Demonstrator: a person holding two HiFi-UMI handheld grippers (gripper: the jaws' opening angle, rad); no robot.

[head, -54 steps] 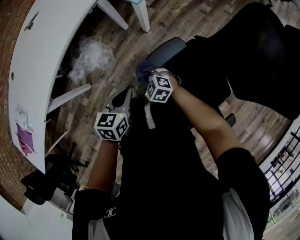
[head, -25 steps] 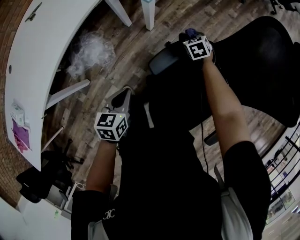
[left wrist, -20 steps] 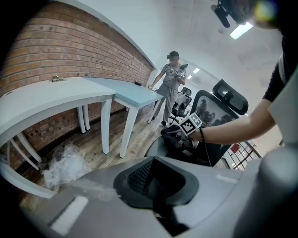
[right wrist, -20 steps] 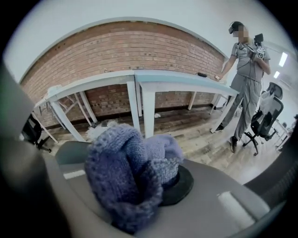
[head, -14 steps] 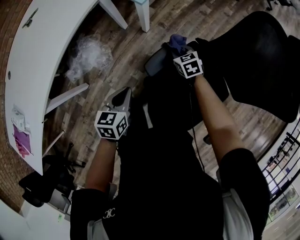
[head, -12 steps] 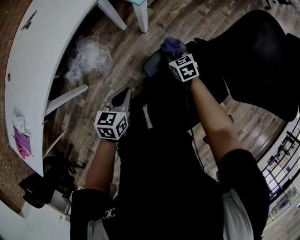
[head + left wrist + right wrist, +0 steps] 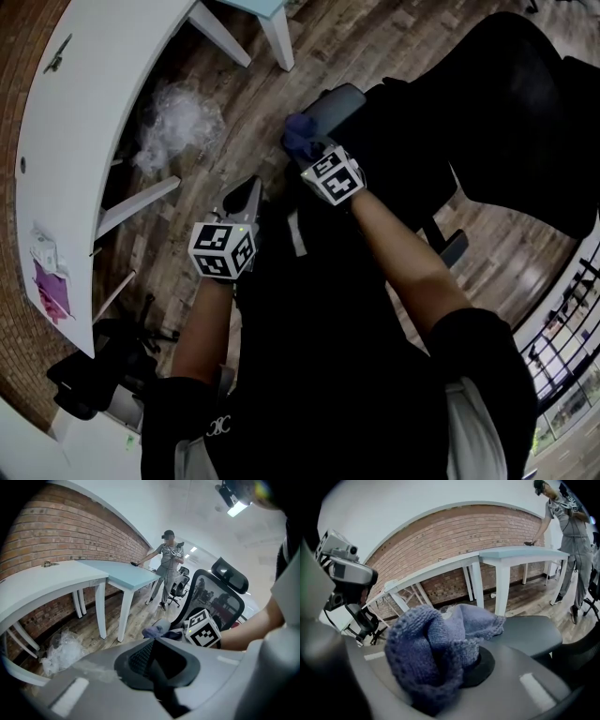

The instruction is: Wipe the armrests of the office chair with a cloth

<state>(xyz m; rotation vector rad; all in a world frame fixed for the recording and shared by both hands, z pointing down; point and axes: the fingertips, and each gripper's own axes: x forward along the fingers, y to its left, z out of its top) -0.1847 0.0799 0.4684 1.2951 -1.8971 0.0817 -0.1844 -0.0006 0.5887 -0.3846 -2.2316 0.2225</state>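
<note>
Mid-wipe on 1 armrest, by the look of it. Pinched in the right gripper point(image 7: 309, 150): a bunched blue-violet knitted cloth point(image 7: 436, 648), jaws clamped on its folds, a loose end spilling forward past them. Laid over the near end of the dark grey padded armrest point(image 7: 336, 101), on the side of the black mesh-backed office chair point(image 7: 525, 103) that faces the curved white desk point(image 7: 84, 122). Seems to touch the pad in the right gripper view; how hard it presses, impossible to tell.

Held low by the torso, well apart from the chair: the left gripper point(image 7: 247, 192), jaws pressed together with nothing between them, pointed roughly toward that same armrest. Idle, apparently.

Judged as partway through at best. Only 1 armrest under the cloth now. Past the right forearm, a 2nd dark pad point(image 7: 454, 246), probably the other armrest, well apart from the cloth.

Next move, as a judgement: slide the wad along the pad toward its far end with steady downward pressure and a firm pinch, so the loose knit drags flat rather than rolling up or slipping free. After that, across to the 2nd pad. Possible snag: the chair swivelling or rolling on the wooden plank floor point(image 7: 375, 37) under the push; worth steadying with the free left gripper.
</note>
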